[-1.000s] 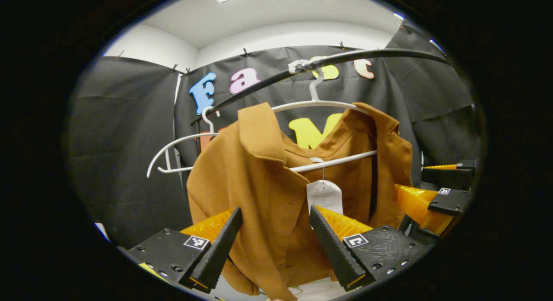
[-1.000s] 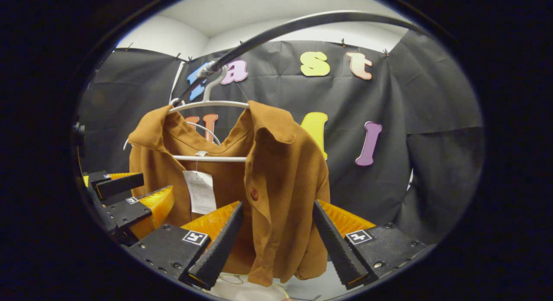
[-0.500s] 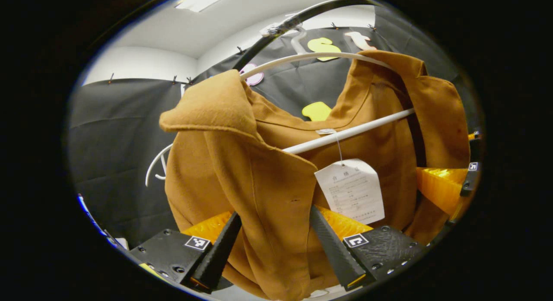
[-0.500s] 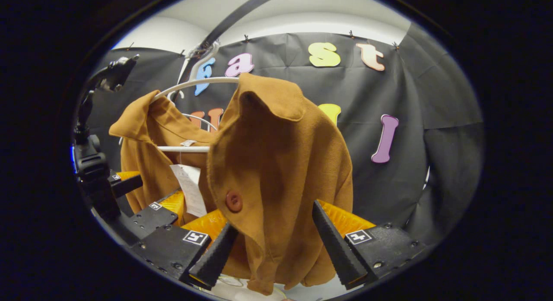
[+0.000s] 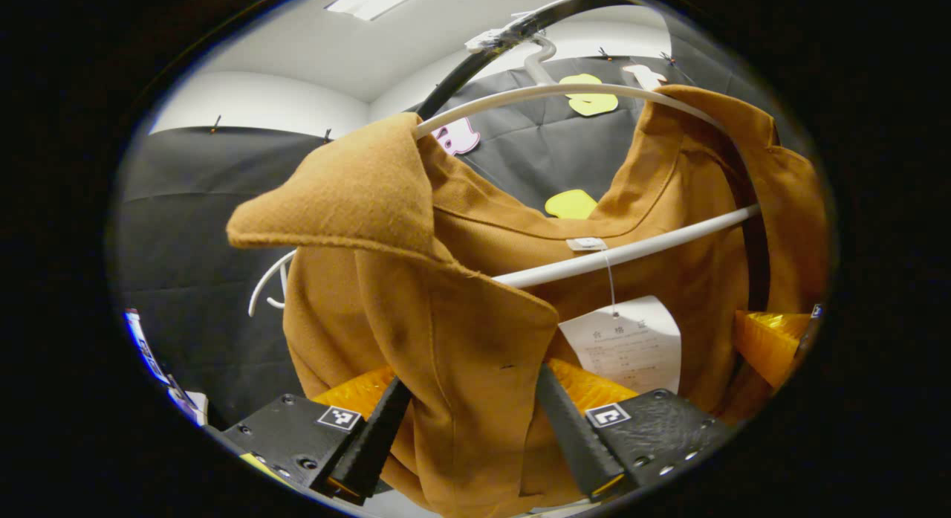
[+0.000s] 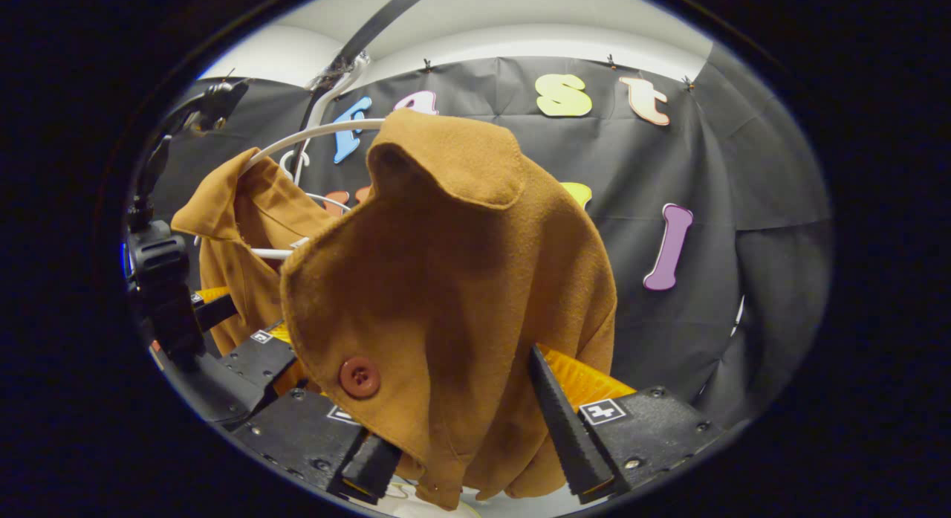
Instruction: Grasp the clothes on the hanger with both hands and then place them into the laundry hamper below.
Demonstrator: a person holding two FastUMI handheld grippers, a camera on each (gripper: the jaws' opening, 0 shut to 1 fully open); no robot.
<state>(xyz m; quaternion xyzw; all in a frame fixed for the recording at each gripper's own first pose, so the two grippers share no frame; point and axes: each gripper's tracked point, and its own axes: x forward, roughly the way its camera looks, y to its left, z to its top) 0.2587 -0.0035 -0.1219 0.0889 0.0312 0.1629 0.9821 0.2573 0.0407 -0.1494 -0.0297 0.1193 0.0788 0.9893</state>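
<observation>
Hanging from a white hanger [image 5: 594, 259] on the black rail [image 5: 475, 65], the brown jacket [image 5: 446, 340] draped between our left gripper [image 5: 468, 444] and right gripper [image 6: 475, 444], jaws spread wide around the cloth; whether they pressed it, we couldn't tell. A paper tag [image 5: 631, 343] dangled inside.

The brown jacket [image 5: 453, 332] is thick matt cloth – felt-like, slightly fuzzy; its hanger [image 5: 594, 259] is smooth white plastic; the tag [image 5: 631, 343] is plain paper; the button [image 6: 359, 377] looks glossy plastic.
</observation>
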